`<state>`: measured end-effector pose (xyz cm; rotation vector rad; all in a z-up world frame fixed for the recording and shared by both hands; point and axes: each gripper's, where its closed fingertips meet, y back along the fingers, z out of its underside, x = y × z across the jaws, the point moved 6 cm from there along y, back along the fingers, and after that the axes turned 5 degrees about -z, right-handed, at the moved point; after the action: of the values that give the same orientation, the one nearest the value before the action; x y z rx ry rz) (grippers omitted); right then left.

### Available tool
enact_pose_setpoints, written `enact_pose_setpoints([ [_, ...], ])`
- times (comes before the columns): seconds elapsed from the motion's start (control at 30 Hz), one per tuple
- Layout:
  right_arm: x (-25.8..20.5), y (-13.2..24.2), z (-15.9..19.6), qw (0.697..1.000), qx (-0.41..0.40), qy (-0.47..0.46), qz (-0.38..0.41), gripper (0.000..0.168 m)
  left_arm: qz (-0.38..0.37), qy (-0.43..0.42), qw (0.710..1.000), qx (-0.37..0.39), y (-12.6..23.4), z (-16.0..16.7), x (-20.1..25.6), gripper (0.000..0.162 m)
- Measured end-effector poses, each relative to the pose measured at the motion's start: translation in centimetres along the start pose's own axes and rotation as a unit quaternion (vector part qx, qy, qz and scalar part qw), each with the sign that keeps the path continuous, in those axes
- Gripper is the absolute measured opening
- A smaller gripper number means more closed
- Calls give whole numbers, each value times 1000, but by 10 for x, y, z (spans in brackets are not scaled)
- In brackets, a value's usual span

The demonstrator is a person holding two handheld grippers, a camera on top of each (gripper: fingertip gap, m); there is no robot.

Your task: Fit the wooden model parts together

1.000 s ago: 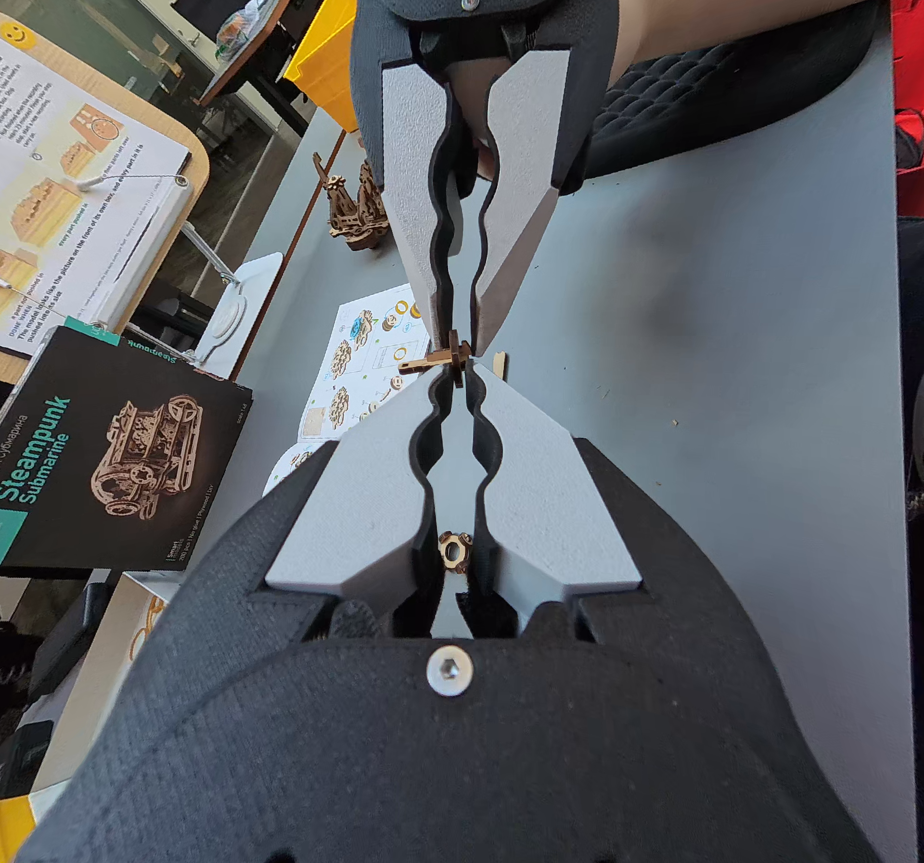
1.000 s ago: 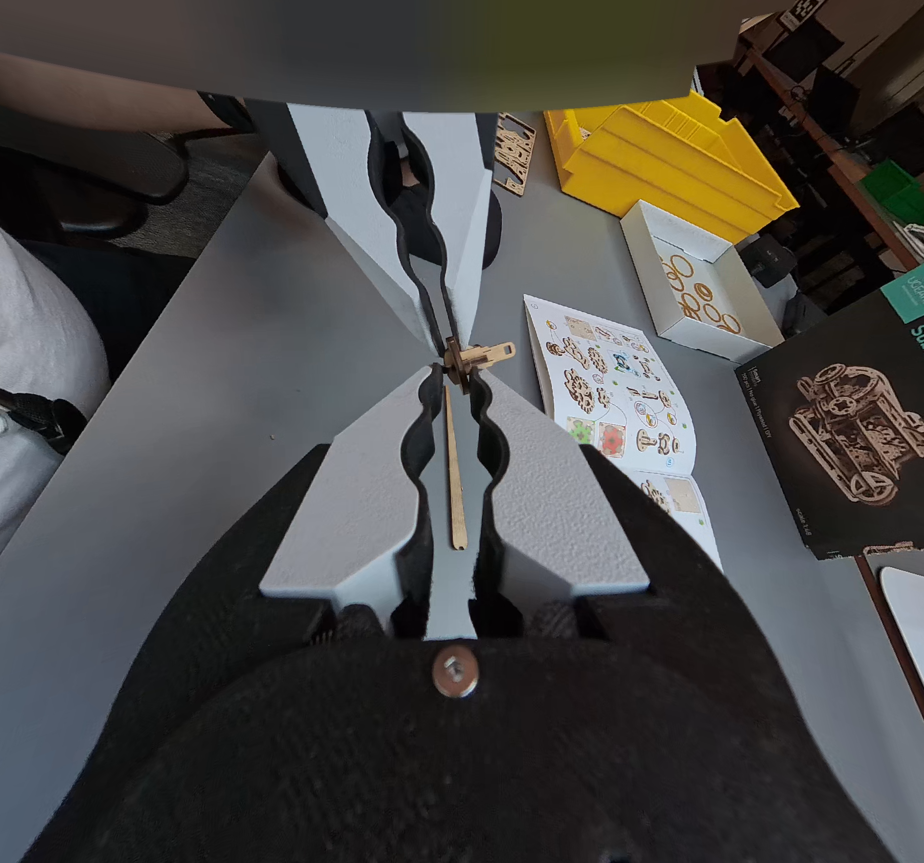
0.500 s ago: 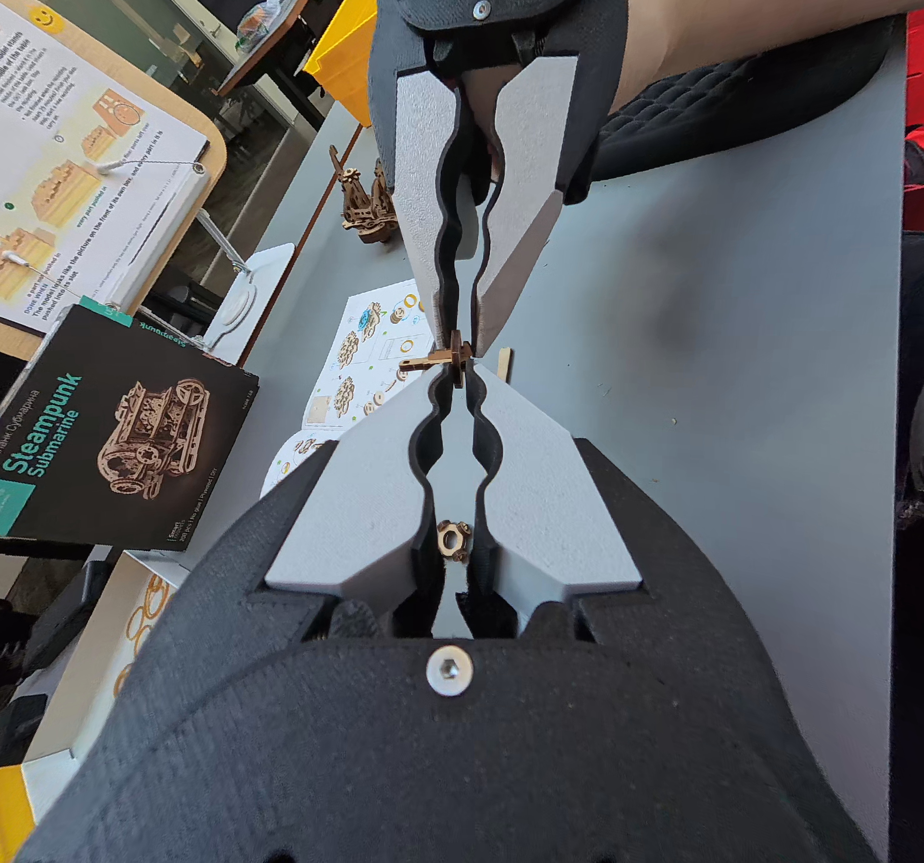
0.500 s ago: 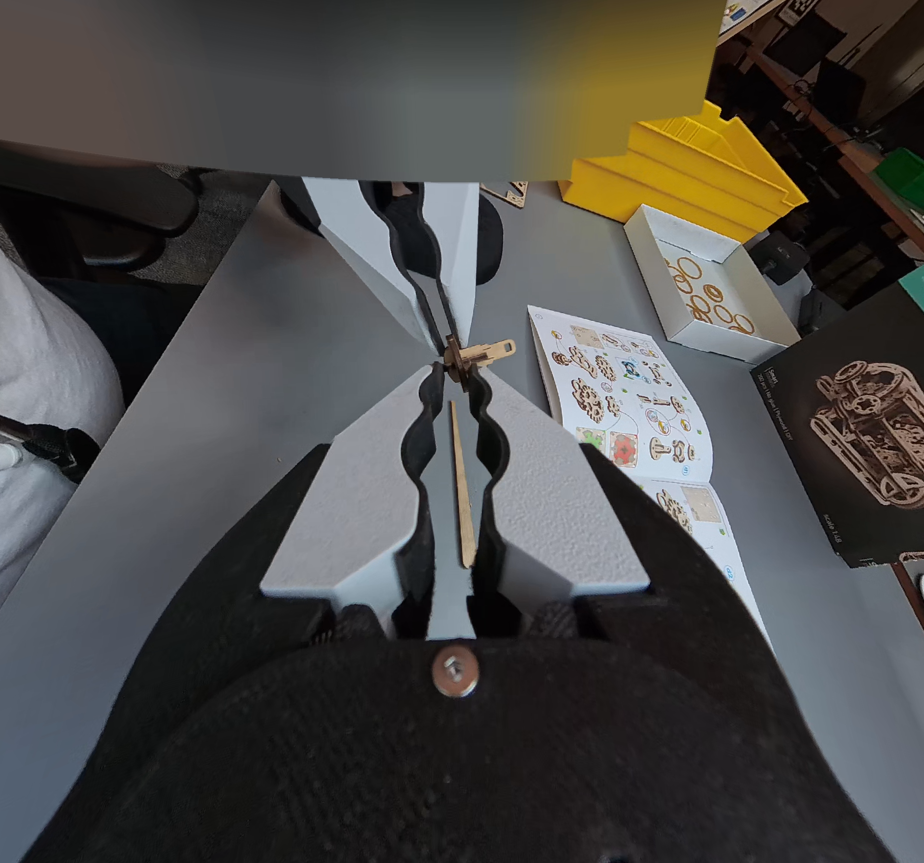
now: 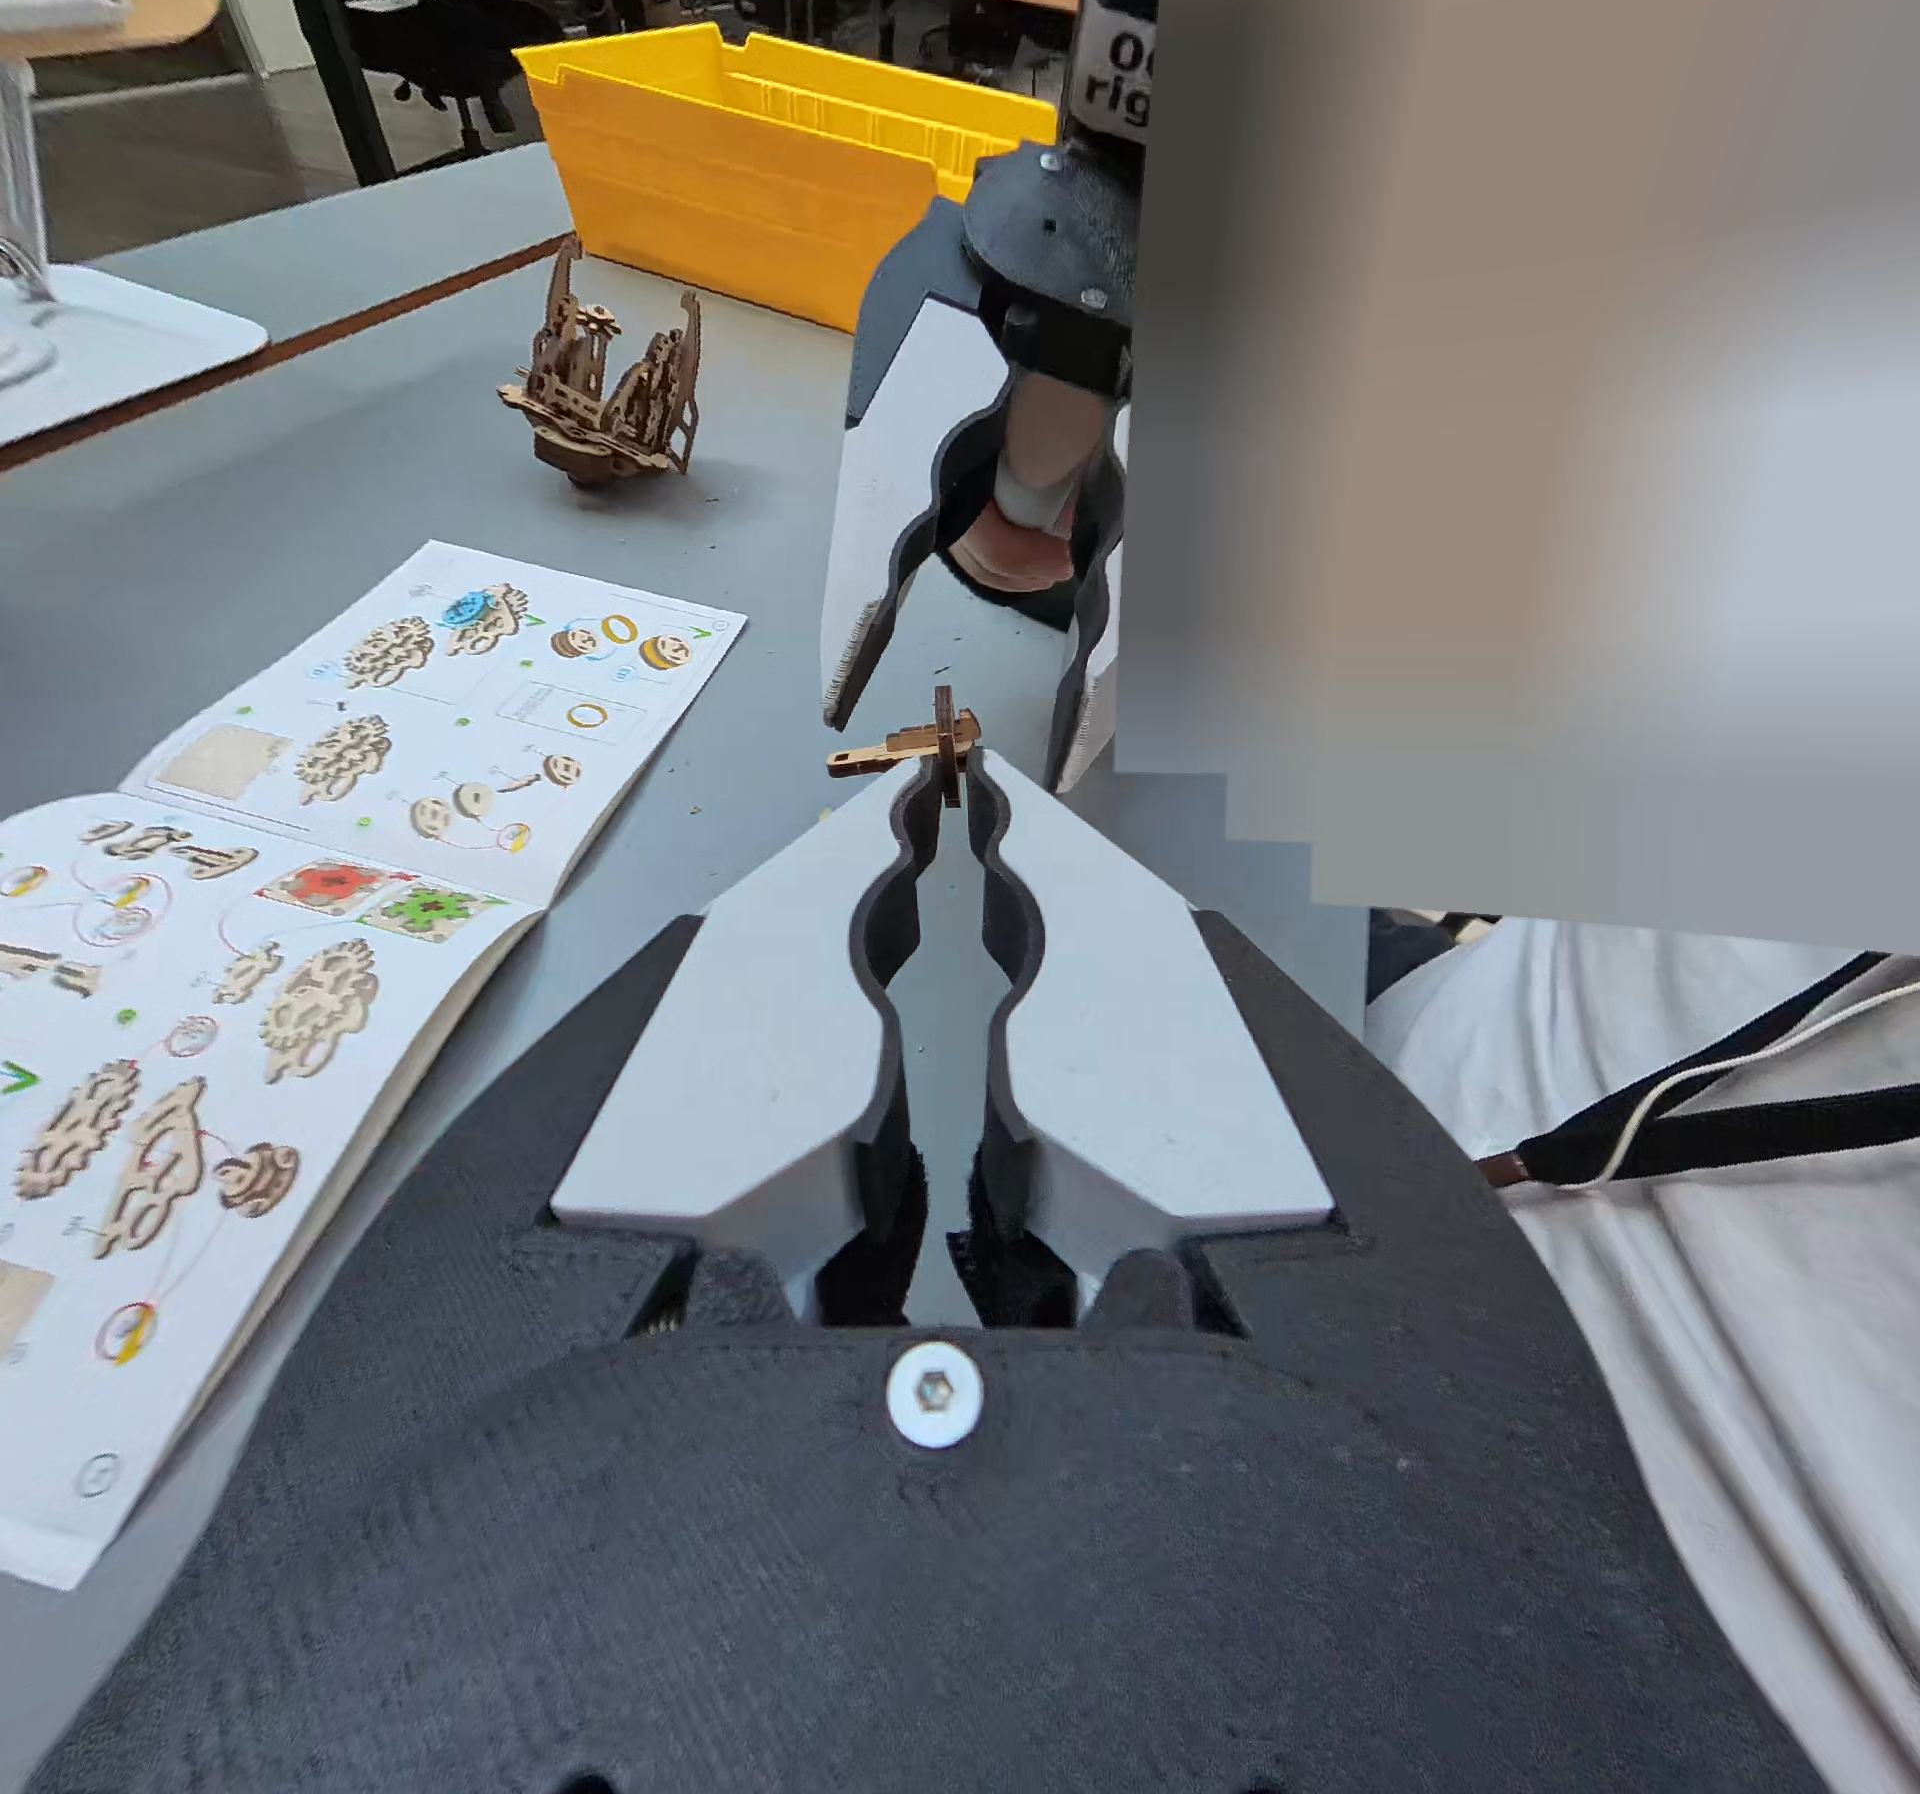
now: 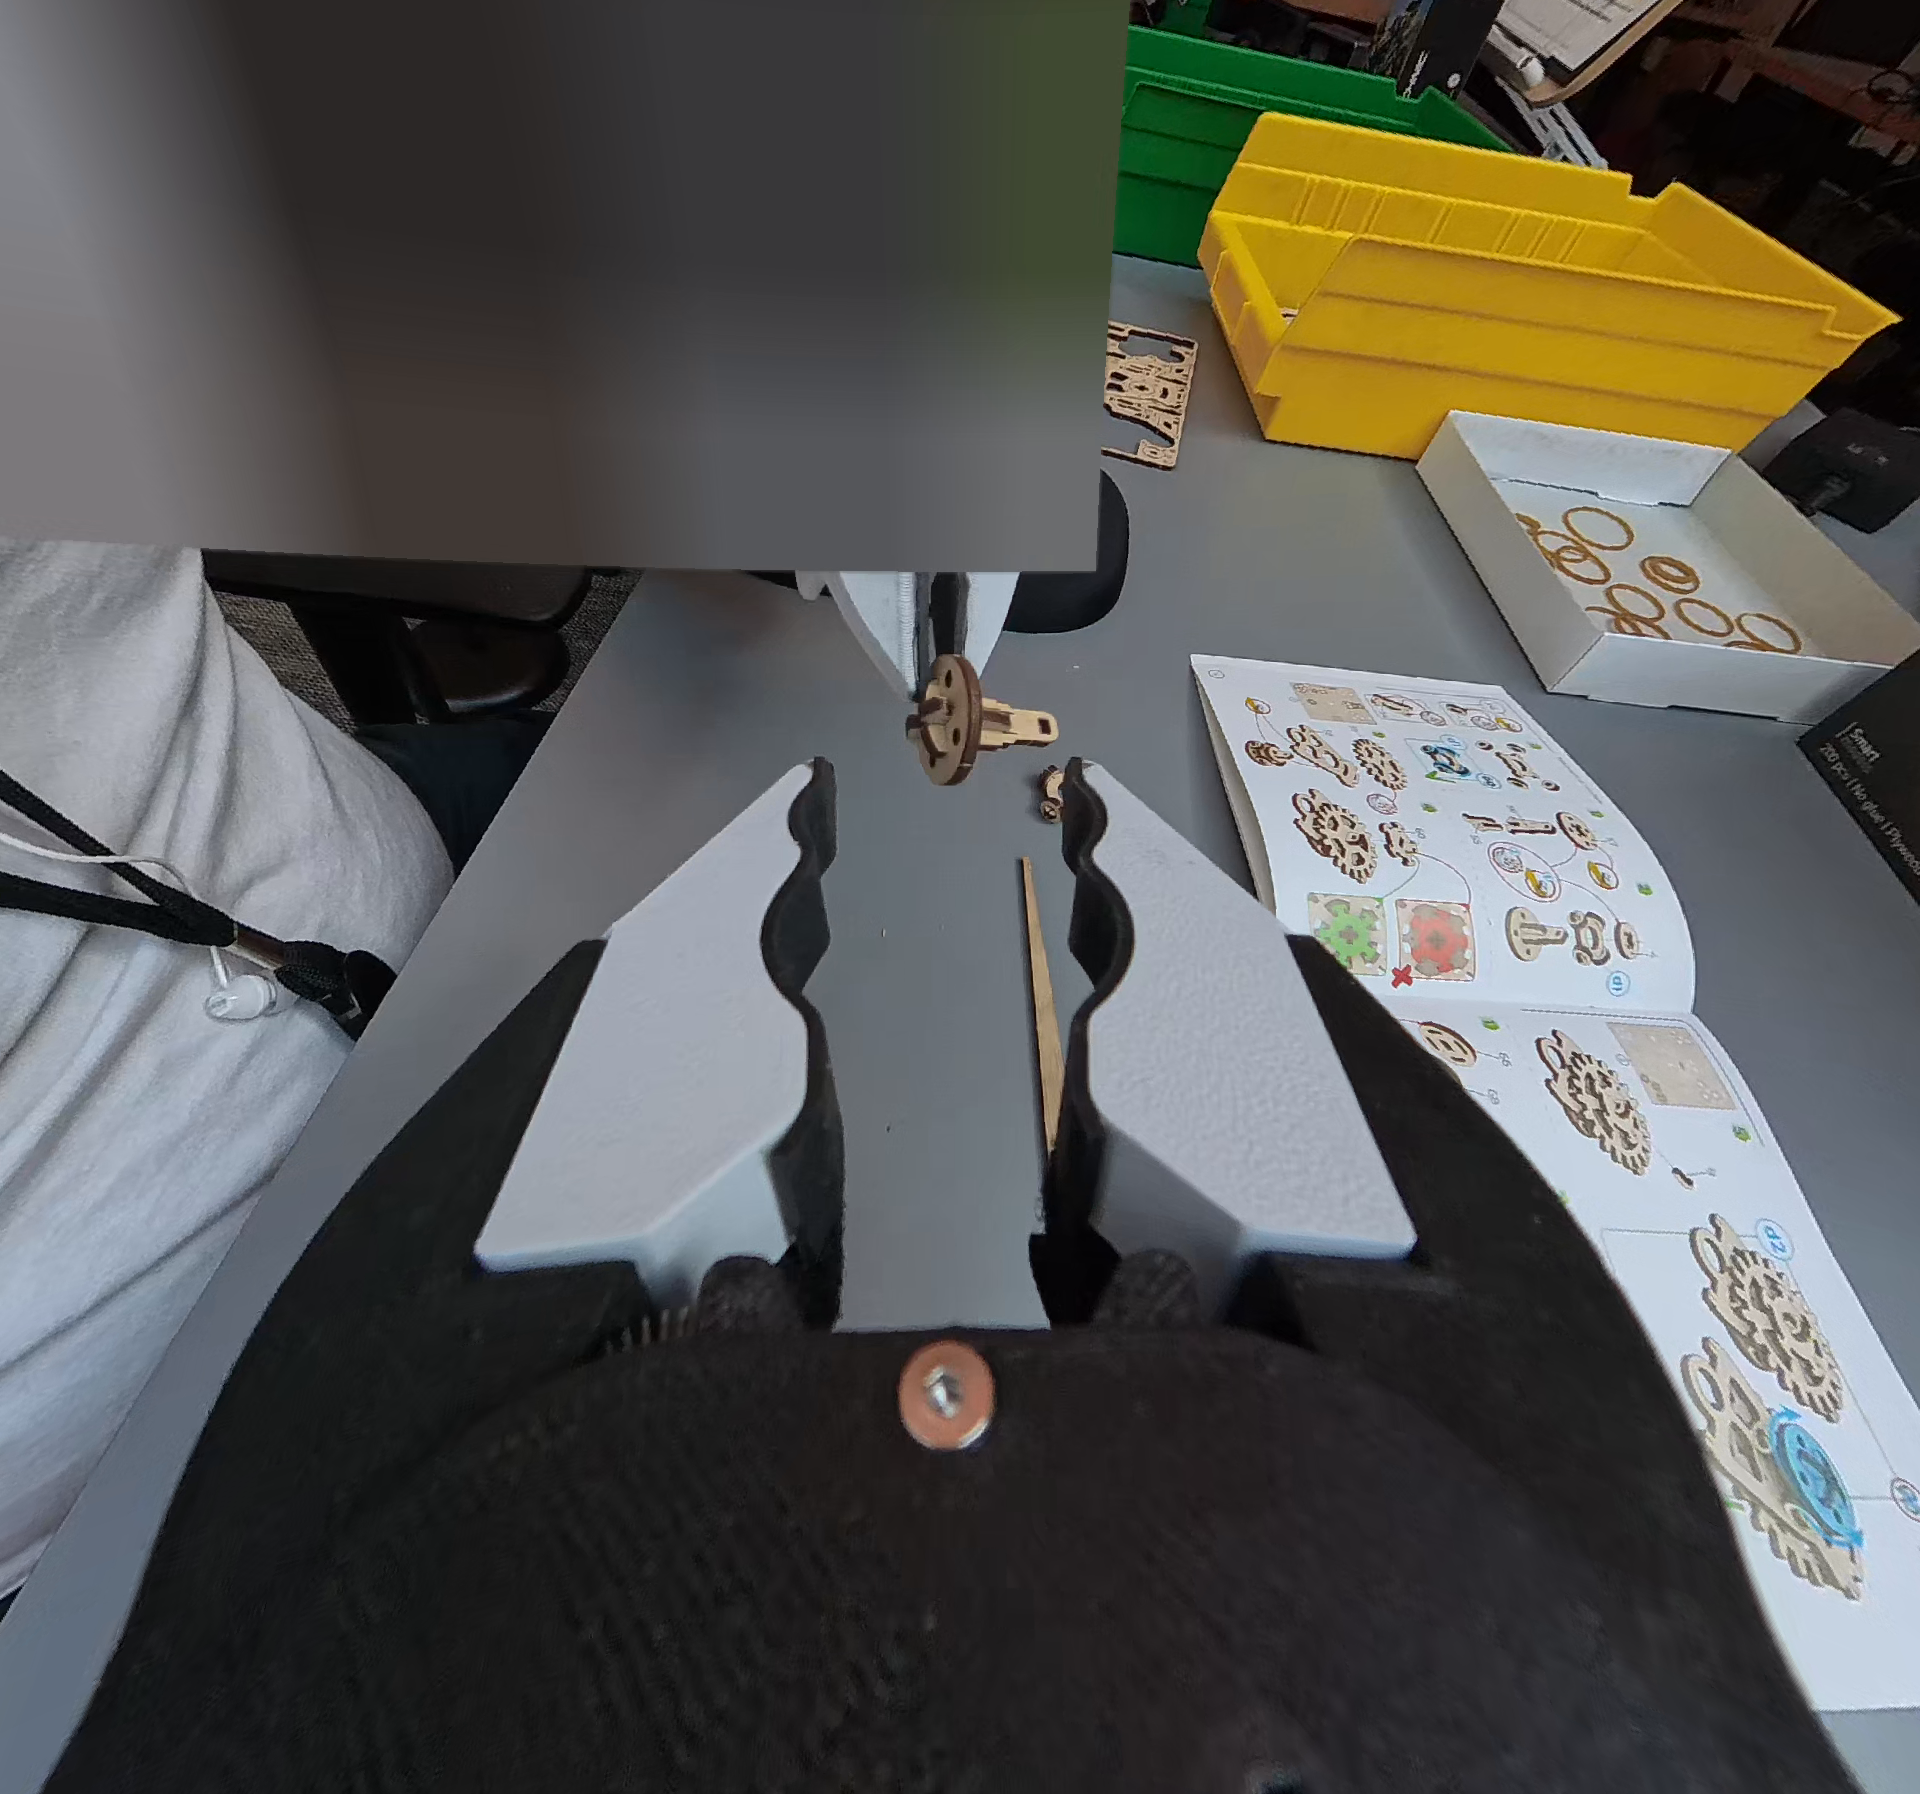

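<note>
L fingers (image 5: 1049, 913) pinched shut on the wooden disc (image 5: 945, 747), edge-on at the tips, held above the grey table (image 5: 727, 456); keyed shaft (image 5: 883, 750) runs through the disc, sticks out sideways toward the booklet (image 5: 343, 809); R fingers (image 6: 717, 975) spread wide, nothing between them, tips just short of the disc; thin wood stick (image 6: 1042, 996) flat on table along the inner edge of one R finger; small wood bit (image 6: 1049, 794) by that tip; part-built model (image 5: 603, 394) well apart, near yellow bin (image 5: 748, 175).
</note>
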<state>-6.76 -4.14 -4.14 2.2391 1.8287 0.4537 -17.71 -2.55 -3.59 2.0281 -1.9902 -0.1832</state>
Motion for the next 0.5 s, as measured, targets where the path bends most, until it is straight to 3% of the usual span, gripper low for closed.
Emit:
enact_pose_setpoints([
  [0.1,-1,2,-3,1000,6,-6,0,33,49,93,994,26,3,0,-4,3],
  [0.2,1,5,-5,997,31,-69,-32,24,70,142,987,36,5,1,-9,3],
  [0.37,10,12,-9,971,103,-197,-88,18,79,152,984,52,4,0,-9,3],
  [0.5,13,15,-9,966,116,-211,-94,17,77,107,988,79,4,-6,-3,3],
])
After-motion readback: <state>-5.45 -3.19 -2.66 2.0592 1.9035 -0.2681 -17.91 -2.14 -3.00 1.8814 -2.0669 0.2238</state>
